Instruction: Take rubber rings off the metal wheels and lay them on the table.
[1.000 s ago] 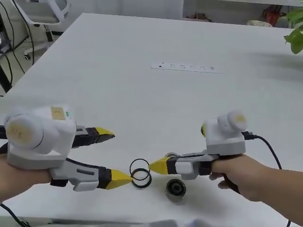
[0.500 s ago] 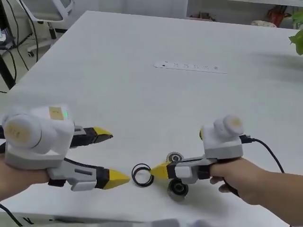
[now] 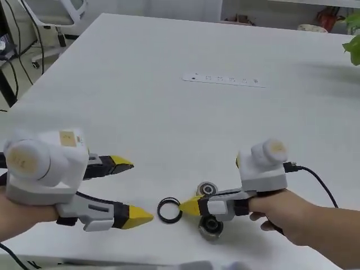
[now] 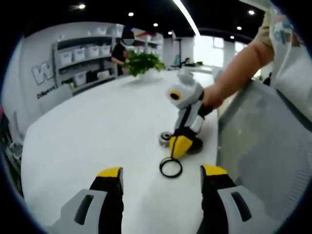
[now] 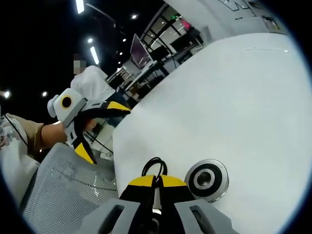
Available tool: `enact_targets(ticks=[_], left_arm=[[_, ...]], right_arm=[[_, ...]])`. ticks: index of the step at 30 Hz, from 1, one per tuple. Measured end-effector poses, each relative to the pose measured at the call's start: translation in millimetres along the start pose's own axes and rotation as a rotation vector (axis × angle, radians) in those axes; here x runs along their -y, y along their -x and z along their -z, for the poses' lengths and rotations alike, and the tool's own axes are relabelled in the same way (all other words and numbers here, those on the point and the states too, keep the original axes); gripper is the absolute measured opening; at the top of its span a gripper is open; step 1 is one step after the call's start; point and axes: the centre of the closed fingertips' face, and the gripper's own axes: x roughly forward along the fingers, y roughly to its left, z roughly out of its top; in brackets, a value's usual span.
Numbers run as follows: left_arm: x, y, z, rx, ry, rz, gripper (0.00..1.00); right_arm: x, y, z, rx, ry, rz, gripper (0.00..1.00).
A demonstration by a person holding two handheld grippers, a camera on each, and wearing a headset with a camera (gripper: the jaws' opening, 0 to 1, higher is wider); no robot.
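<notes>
A black rubber ring (image 3: pixel 169 209) (image 4: pixel 170 167) (image 5: pixel 155 166) lies on the white table (image 3: pixel 169 112) near its front edge. My right gripper (image 3: pixel 185 207) (image 5: pixel 153 182) is shut, with its yellow tips pinching the ring's right edge. A bare metal wheel (image 3: pixel 207 188) (image 4: pixel 165 139) (image 5: pixel 207 179) stands just behind that gripper. A second, darker wheel (image 3: pixel 211 225) sits under it on the near side. My left gripper (image 3: pixel 132 190) (image 4: pixel 163 171) is open to the left of the ring, holding nothing and pointing at it.
A white power strip (image 3: pixel 224 79) lies at mid-table, far from the work. A potted plant (image 3: pixel 353 34) stands at the back right and an office chair (image 3: pixel 56 11) at the back left. The table's front edge (image 3: pixel 140 263) runs just below the grippers.
The right gripper has drawn a little toward the front edge, uncovering the bare wheel behind it. The two overlapping ring outlines now lie closer together. The left gripper has barely moved.
</notes>
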Motion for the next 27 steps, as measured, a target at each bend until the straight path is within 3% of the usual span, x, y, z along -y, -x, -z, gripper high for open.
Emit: enact_targets(ticks=[12, 21, 27], left_arm=[[2.6, -0.7, -1.1, -0.01, -0.003, 0.008, 0.65], [6.1, 1.5, -5.8, -0.005, -0.001, 0.015, 0.66], [6.4, 5.7, -15.3, 0.008, -0.007, 0.009, 0.66]], right_arm=[[-12.9, 2.9, -2.4, -0.006, 0.07, -0.009, 0.2], [-21.2, 19.1, -17.3, 0.048, 0.105, -0.016, 0.32], [-26.7, 38.6, -33.0, 0.113, 0.173, 0.003, 0.42]])
